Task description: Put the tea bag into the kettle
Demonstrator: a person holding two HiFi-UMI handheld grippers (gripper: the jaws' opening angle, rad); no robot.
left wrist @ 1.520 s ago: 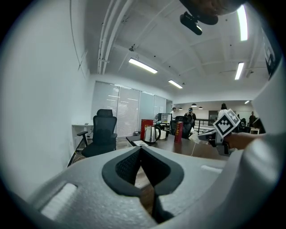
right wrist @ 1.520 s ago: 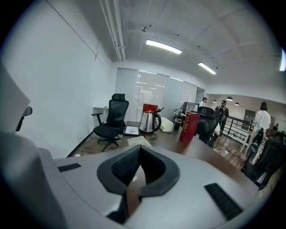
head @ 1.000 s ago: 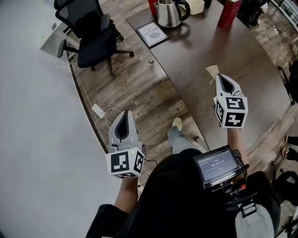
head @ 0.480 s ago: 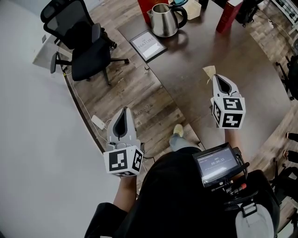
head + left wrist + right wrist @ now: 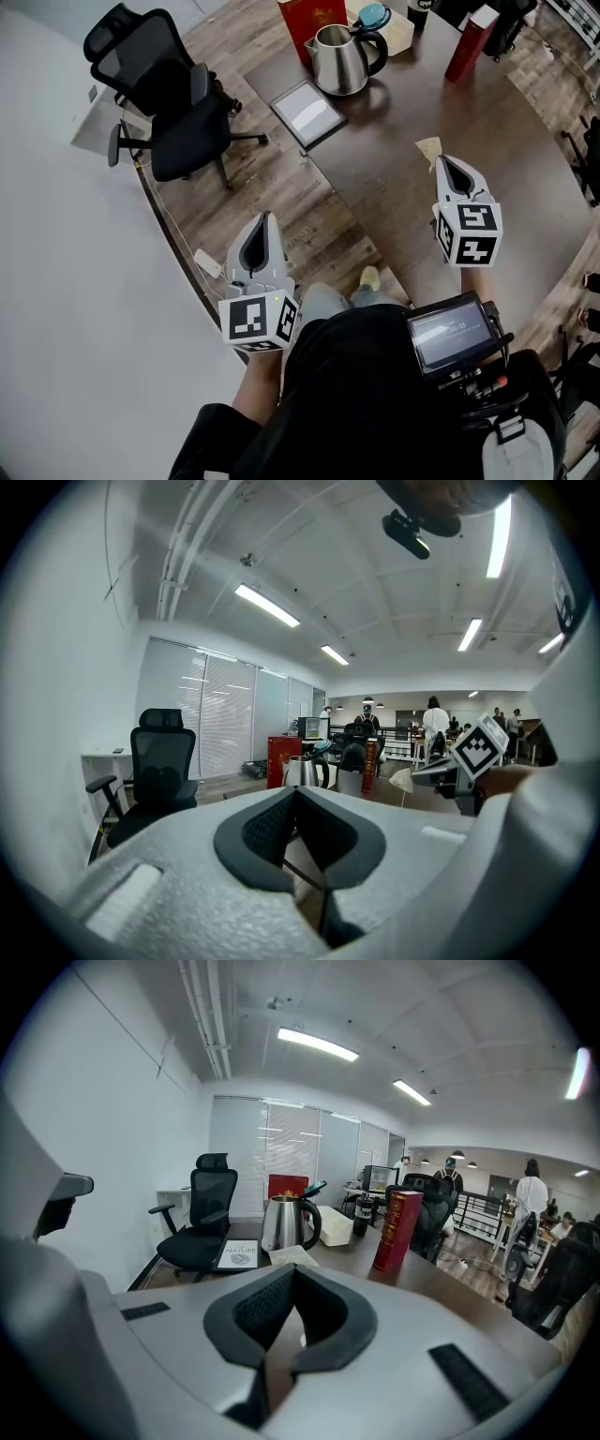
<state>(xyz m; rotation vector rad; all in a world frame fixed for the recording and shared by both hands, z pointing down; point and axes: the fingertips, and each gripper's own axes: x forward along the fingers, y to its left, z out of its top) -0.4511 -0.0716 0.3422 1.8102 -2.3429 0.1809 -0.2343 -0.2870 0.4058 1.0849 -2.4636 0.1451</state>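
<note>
The steel kettle [image 5: 342,58] with a black handle stands at the far end of the dark table [image 5: 394,211]; it also shows as the kettle [image 5: 286,1223] in the right gripper view and the kettle [image 5: 300,772] in the left gripper view. My right gripper [image 5: 441,160] hovers over the table, well short of the kettle, shut on a pale tea bag [image 5: 429,147] that sticks out past its tip. The same tea bag [image 5: 296,1255] peeks above the right gripper [image 5: 292,1271]. My left gripper [image 5: 267,217] is held over the wooden floor, left of the table, shut and empty; its left gripper [image 5: 295,794] jaws meet.
A black office chair [image 5: 169,103] stands on the floor left of the table. Near the kettle are a red box [image 5: 314,19], a booklet [image 5: 307,112], a white box [image 5: 392,23] and a red book [image 5: 466,42]. A white power adapter [image 5: 208,263] with cables lies on the floor.
The kettle and the table's far end have come lower in the head view. Both grippers kept their pose; the tea bag stays in the right one.
</note>
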